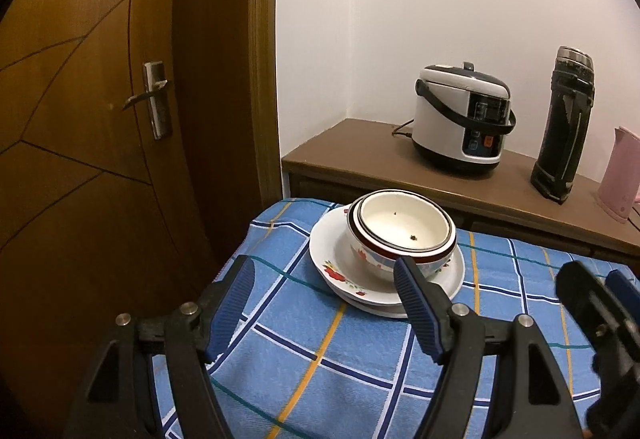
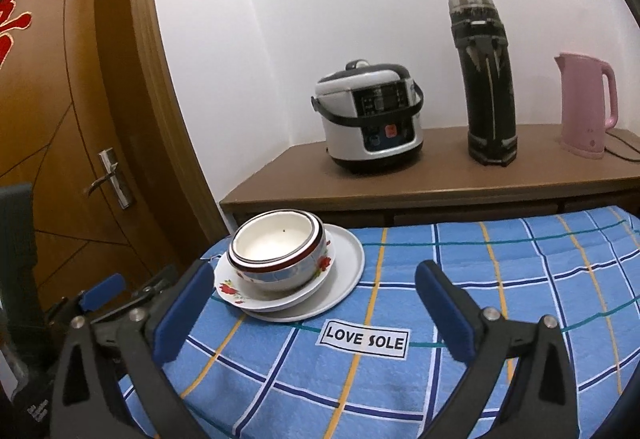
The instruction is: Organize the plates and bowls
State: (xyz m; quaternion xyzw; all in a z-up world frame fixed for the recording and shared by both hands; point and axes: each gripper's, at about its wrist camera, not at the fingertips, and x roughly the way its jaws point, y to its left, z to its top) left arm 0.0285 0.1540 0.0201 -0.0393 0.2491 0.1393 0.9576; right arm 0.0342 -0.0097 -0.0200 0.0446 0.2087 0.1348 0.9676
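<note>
The left gripper [image 1: 324,303] has its two blue-tipped jaws wide apart, and nothing is between them. It hangs over the blue checked cloth [image 1: 360,359], close to the near edge of the plates. The right gripper [image 2: 316,303] has its jaws wide apart too, and it holds nothing. It hangs over the same cloth, near a white label [image 2: 365,339] that says LOVE SOLE. In the left view, the right gripper shows at the right edge, just beside the left one. In the right view, the left gripper shows at the lower left. Past the jaws sits the stack of dishes at the far left corner of the cloth. At the bottom are the plates [image 1: 340,275], white ones, and the top plate has red flowers on it. On the plates stand the bowls [image 1: 404,235], one sitting inside the other. The outer bowl has red flowers and a dark red ring at the rim. The inner bowl is white inside, with a few small dark specks in it. Behind the cloth is a brown cabinet [image 2: 400,179]. On it stand a white rice cooker [image 2: 370,115], a tall black flask [image 2: 486,79] and a pink kettle [image 2: 586,105], well apart from each other. To the left is a brown door [image 1: 80,99] with a metal handle [image 1: 154,99].
</note>
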